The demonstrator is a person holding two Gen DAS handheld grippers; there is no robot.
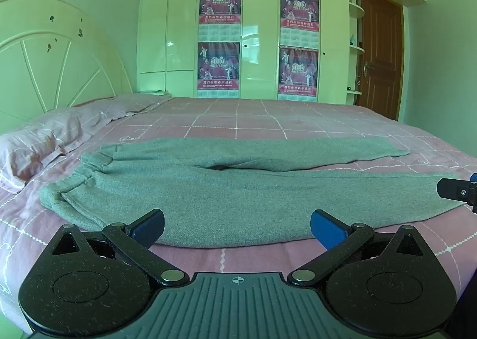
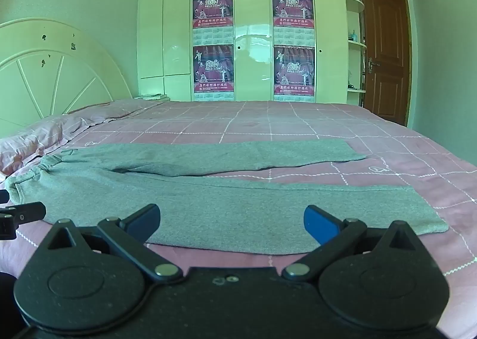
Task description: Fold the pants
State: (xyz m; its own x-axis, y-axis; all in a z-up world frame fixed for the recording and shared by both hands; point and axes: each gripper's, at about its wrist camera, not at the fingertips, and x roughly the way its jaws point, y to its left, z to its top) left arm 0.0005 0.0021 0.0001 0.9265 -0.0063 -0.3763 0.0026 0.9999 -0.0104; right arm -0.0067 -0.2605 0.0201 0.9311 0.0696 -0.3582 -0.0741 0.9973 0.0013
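Grey pants (image 1: 226,190) lie spread flat on the pink checked bed, waistband to the left, both legs stretched to the right with a gap between them. In the right wrist view the same pants (image 2: 208,199) show the near leg's hem at the right. My left gripper (image 1: 237,225) hovers wide open just over the near edge of the pants, nothing between its blue pads. My right gripper (image 2: 232,221) is also wide open and empty, above the near leg's edge. Each gripper's tip shows at the other view's side edge.
The bed sheet (image 1: 268,121) runs back to a white wardrobe (image 1: 259,41) with red posters. Pillows (image 1: 44,142) and a white headboard (image 1: 53,59) are at the left. A brown door (image 1: 381,50) stands at the back right.
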